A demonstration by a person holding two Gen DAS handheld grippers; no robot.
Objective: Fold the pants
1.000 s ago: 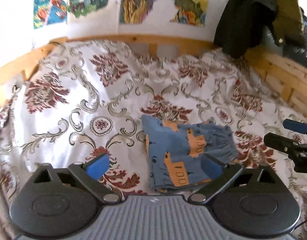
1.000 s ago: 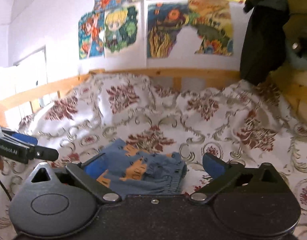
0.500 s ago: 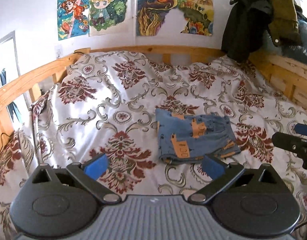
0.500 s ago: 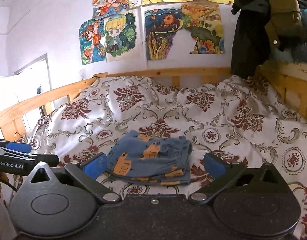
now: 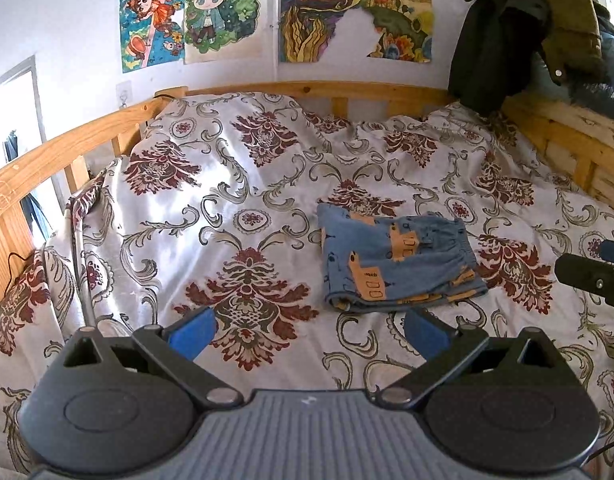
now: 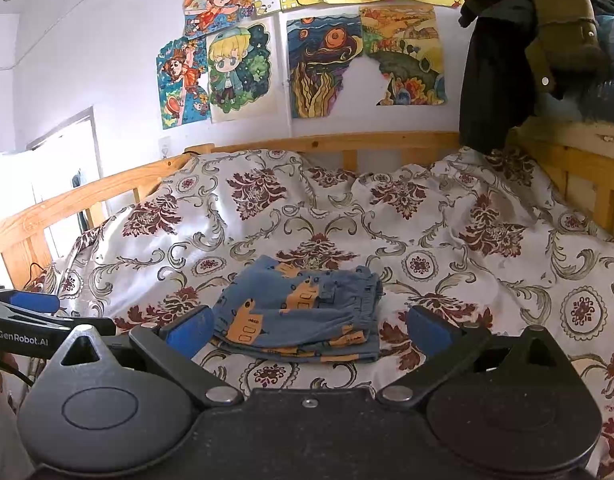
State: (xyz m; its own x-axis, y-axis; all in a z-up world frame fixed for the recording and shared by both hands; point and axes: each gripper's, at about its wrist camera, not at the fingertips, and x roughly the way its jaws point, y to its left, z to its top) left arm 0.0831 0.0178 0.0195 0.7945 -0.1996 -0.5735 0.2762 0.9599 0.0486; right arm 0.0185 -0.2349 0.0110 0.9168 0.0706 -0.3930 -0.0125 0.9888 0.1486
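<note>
Blue pants (image 5: 395,264) with orange truck prints lie folded into a small rectangle on the patterned bedspread (image 5: 243,216). My left gripper (image 5: 307,334) stands open and empty, short of the pants and to their left. In the right wrist view the same pants (image 6: 303,312) sit just beyond my right gripper (image 6: 307,330), which is open with nothing between its blue pads. The right gripper's tip (image 5: 591,276) shows at the right edge of the left wrist view, and the left gripper (image 6: 31,322) at the left edge of the right wrist view.
A wooden bed frame (image 5: 315,90) rails the bed at the back and both sides. Dark jackets (image 5: 519,28) hang over the back right corner. Colourful drawings (image 6: 307,60) are stuck on the white wall. A doorway (image 6: 63,184) opens at the left.
Both grippers have pulled back and up from the folded pants, so more bed and wall shows. The pants stay where they lie.
</note>
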